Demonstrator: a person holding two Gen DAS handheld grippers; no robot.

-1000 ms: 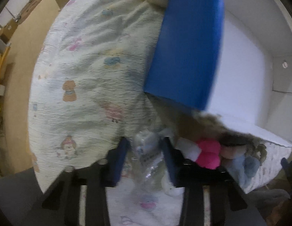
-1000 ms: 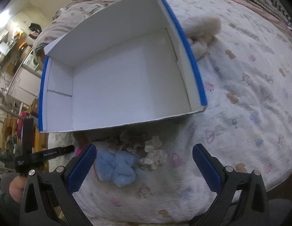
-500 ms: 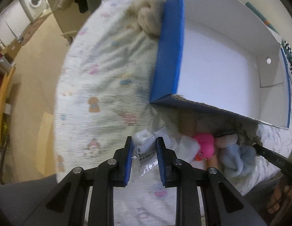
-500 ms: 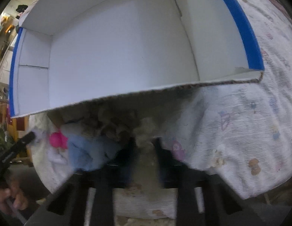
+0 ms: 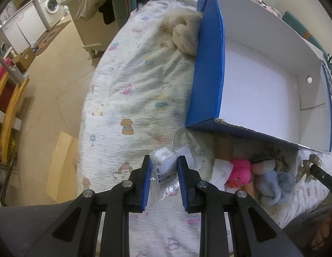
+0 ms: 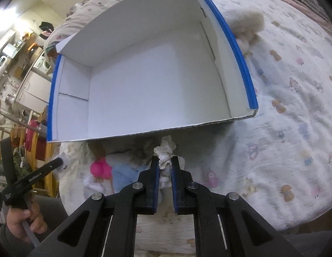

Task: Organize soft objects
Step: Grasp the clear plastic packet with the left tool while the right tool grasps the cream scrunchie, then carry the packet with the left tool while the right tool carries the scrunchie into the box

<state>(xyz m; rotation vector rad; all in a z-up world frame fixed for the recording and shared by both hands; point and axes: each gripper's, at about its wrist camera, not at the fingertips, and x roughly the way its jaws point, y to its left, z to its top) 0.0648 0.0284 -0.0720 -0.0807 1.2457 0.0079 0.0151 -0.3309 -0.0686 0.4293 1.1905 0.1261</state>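
Pinching a crinkly bagged white pad (image 5: pixel 163 160) in my left gripper (image 5: pixel 163 162), above the bed (image 5: pixel 131 98); slick film, so grip the padded middle. Right gripper (image 6: pixel 165 165) closed on limp lace scrunchie (image 6: pixel 165 150), light, just before the empty box (image 6: pixel 144 75).

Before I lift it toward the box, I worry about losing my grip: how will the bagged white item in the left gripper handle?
The plastic bag looks thin and crinkly, so probably slippery and floppy beyond the left gripper. Its white contents seem small, likely light. It should dangle rather than hold shape.
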